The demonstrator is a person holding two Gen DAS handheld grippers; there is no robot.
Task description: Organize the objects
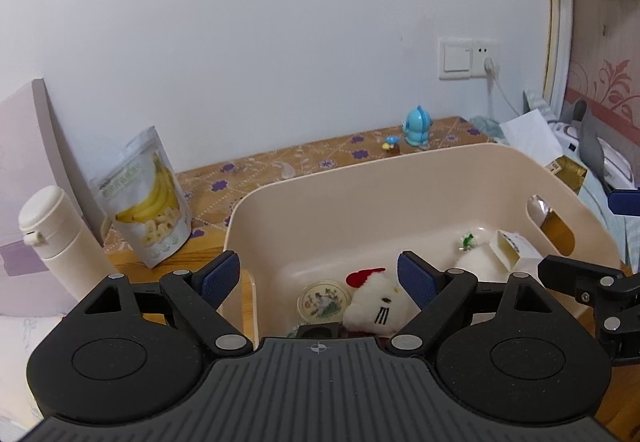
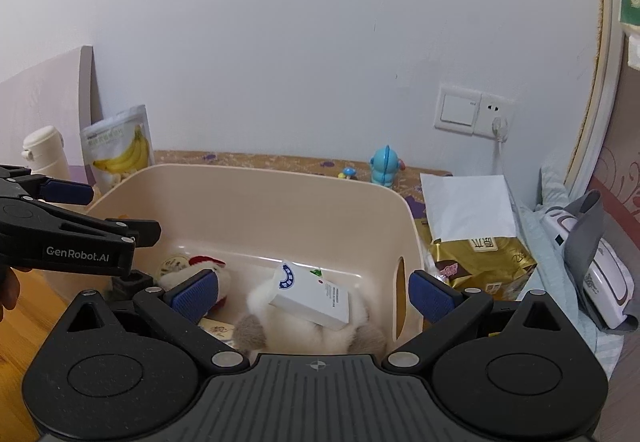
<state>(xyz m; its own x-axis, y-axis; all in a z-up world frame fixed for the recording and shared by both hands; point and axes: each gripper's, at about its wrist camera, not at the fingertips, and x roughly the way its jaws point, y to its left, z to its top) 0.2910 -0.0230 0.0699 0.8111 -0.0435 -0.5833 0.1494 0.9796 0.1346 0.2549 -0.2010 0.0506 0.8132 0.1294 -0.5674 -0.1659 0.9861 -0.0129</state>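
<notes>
- Left wrist view: a plain white wall backs a counter [image 1: 320, 162] covered in a brown cloth with purple flowers, and a beige bin [image 1: 360, 182] stands on it.
- The left hand-held gripper [image 1: 320, 280] hangs over the bin's near left corner, jaws spread wide and holding nothing.
- Between and just below its blue pads lie a white plush cat [image 1: 378, 306] with a red bow and a round tin [image 1: 323, 300], both on the bin floor.
- A banana chip pouch [image 1: 146, 202] and a white bottle [image 1: 56, 238] stand outside the bin, to the left.
- Right wrist view: same wall, with a blue toy figure [image 2: 385, 165] behind the bin [image 2: 256, 186].
- The right hand-held gripper [image 2: 314, 296] hangs over the bin's near right end, jaws wide and empty.
- A white box [image 2: 310, 296] lies tilted on a fluffy plush [image 2: 304, 334] below it, apart from the pads.
- The left hand-held gripper [image 2: 116, 212] shows at the left edge.
</notes>
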